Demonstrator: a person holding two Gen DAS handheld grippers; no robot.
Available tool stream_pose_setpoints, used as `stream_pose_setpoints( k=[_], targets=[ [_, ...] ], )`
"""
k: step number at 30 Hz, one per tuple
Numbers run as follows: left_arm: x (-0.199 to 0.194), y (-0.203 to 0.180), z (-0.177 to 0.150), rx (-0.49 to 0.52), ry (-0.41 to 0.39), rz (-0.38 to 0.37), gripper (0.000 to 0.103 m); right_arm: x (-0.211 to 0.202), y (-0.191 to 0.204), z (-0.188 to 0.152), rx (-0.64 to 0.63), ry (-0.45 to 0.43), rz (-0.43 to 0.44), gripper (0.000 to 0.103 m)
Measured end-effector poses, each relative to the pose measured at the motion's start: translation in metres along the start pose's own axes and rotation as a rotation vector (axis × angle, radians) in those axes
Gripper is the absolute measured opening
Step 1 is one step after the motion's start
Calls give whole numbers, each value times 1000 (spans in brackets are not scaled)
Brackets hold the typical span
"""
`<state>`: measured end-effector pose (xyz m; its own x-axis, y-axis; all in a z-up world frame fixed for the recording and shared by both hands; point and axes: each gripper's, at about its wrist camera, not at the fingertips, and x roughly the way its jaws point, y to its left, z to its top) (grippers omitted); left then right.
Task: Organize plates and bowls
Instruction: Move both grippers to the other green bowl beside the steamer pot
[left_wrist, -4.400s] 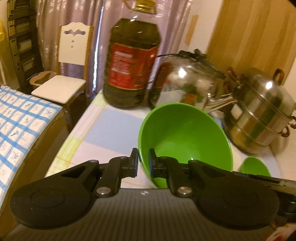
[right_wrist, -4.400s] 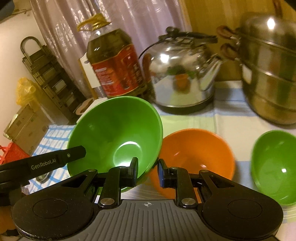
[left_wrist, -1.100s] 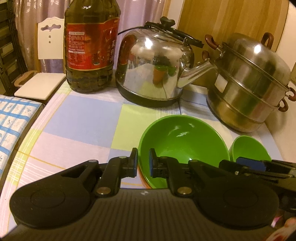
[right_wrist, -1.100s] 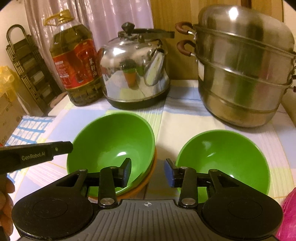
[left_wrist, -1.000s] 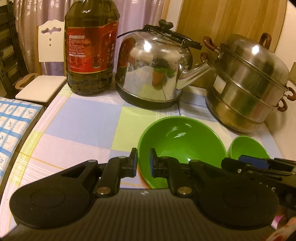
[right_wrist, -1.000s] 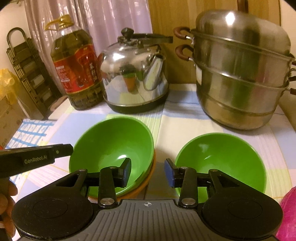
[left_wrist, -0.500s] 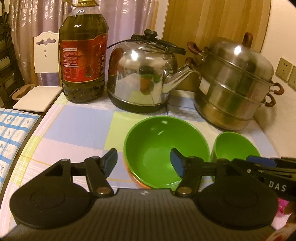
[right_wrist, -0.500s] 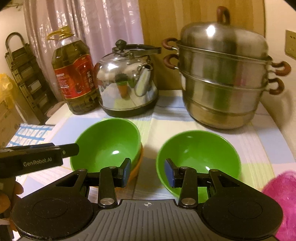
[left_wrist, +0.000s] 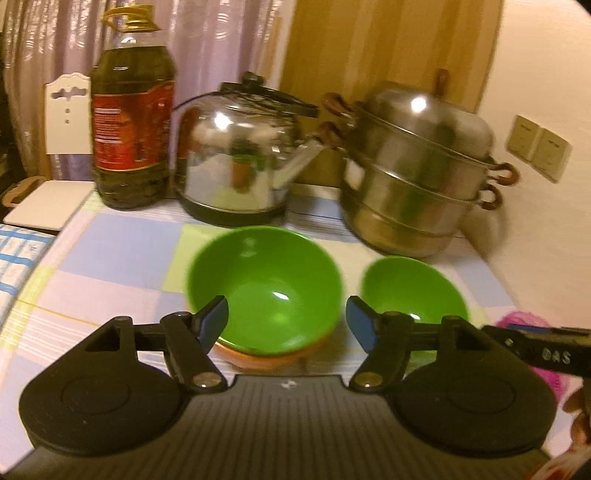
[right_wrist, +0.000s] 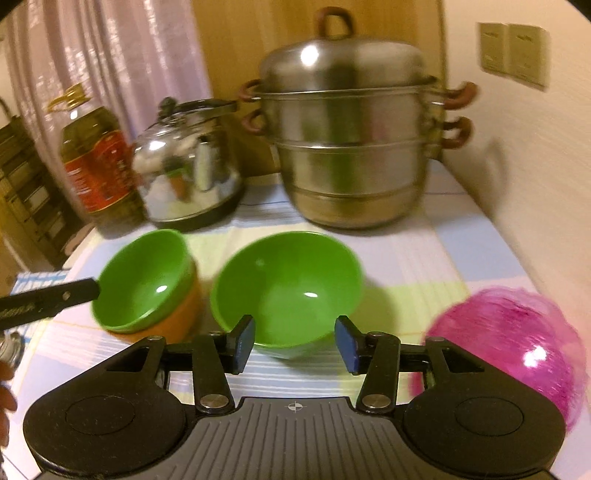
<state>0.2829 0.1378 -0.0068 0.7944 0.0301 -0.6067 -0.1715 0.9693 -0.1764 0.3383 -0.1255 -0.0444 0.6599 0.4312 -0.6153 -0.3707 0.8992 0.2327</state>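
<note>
Holding the left gripper (left_wrist: 287, 315) above the near part of the surface (left_wrist: 122, 251), pointing downward. Showing its jaws released, having just been opening, with nothing clamped between them. Framing the nested green bowl (left_wrist: 266, 288) at 12 o'clock of those jaws, beyond the tips, with neither pad pressing on it. Seating that bowl inside the orange bowl (left_wrist: 266, 360), leaving only the orange rim and lower wall showing beneath it.

Holding the right gripper (right_wrist: 295, 341) over the same surface, also pointing downward. Showing its jaws released too, having just been opening, with nothing gripped. Framing the lone green bowl (right_wrist: 288, 288) at 12 o'clock of these jaws, upright on the surface, free of both pads. Placing this bowl just beside the nested pair, at 3 o'clock of it, apart from it.

Standing along the far edge, in the left wrist view: oil bottle (left_wrist: 133, 129) at 10 o'clock of the nested pair, kettle (left_wrist: 236, 162) at 12 o'clock, steamer pot (left_wrist: 417, 177) at 2 o'clock. Lying at 3 o'clock of the right gripper: a pink translucent round object (right_wrist: 517, 339), too blurred for identifying.
</note>
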Motion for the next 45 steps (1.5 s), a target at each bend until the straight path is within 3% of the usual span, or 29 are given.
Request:
stream_pose_setpoints(
  k=[6,14,30,45],
  targets=[
    [6,-41,-17,34,38,-79,67,-5,-30,2,54,-9,-35,49],
    [31,-73,-25,27,66,-97,66,3,-52,2,103,28,-24,49],
    [66,-73,-30,-59,79,-54,58,21,-59,12,97,35,-11,49],
    [92,-74,-38,-154,98,-74,38,54,-55,23,95,53,28,49]
  ],
)
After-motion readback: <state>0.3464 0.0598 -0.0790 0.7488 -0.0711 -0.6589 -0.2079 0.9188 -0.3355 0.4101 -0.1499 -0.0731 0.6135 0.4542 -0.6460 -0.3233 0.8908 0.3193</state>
